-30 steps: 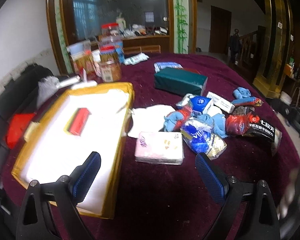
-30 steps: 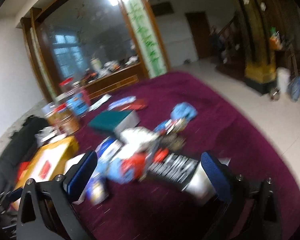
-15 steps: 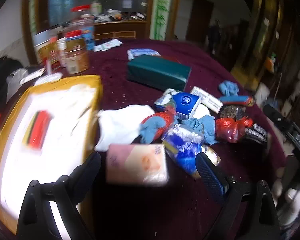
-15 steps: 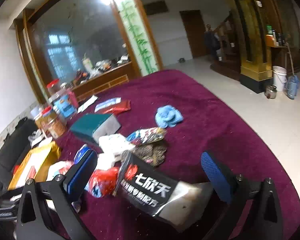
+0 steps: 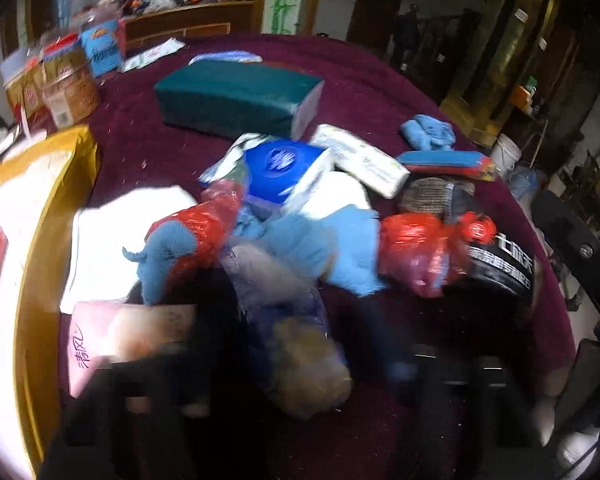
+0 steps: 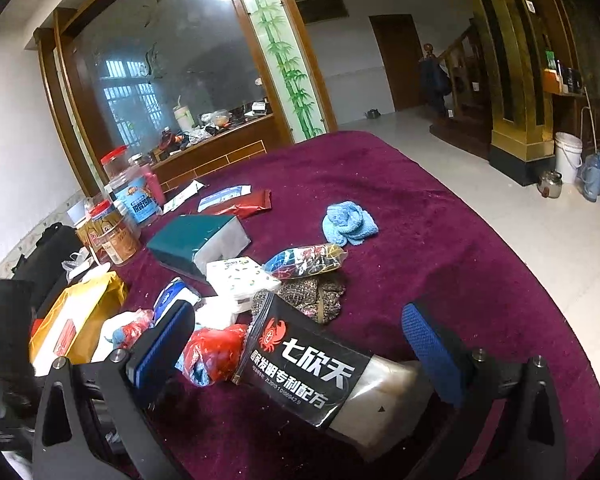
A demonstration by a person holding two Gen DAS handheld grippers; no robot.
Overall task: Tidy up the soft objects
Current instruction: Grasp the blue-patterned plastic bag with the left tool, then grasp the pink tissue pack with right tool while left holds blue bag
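Both tongs closed in: your right tongs [image 6: 300, 344] stay spread, now straddling the black pouch [image 6: 312, 376]; left tongs too blurred to tell, nearing the pile.

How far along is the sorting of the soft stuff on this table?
Barely begun, by the look of it. Done: only a red item lies in the yellow box. In hand: nothing; the right claw is open over the black crab-logo pouch, and the left claw is blurred. Left: the blue cloth, knitted piece, tissue packs and red bag.
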